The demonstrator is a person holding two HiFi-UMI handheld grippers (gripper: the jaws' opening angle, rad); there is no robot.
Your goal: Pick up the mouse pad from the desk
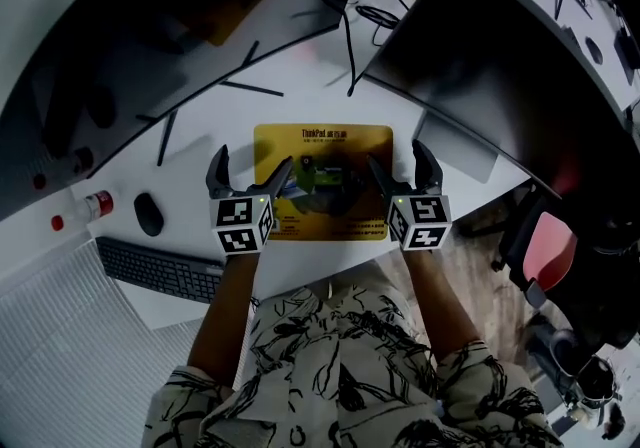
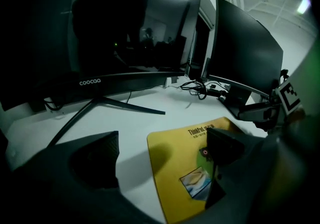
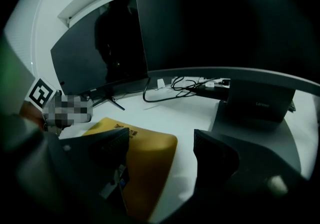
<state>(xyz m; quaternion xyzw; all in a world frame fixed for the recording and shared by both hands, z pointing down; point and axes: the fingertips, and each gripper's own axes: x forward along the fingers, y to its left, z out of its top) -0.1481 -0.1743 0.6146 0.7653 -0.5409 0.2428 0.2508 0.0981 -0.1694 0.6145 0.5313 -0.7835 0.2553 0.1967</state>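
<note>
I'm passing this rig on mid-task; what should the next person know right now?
Grippers: the left tongs are open, straddling the mouse pad at its left edge. The right tongs are open, straddling its right edge. Neither grips anything.
Pad: flat on the desk.
Done: tongs placed at the pad.
Left: close on both edges and lift.

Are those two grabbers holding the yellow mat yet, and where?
Nothing is held yet. The left gripper and right gripper both have open fingers, one over each side edge of the mouse pad.
</note>
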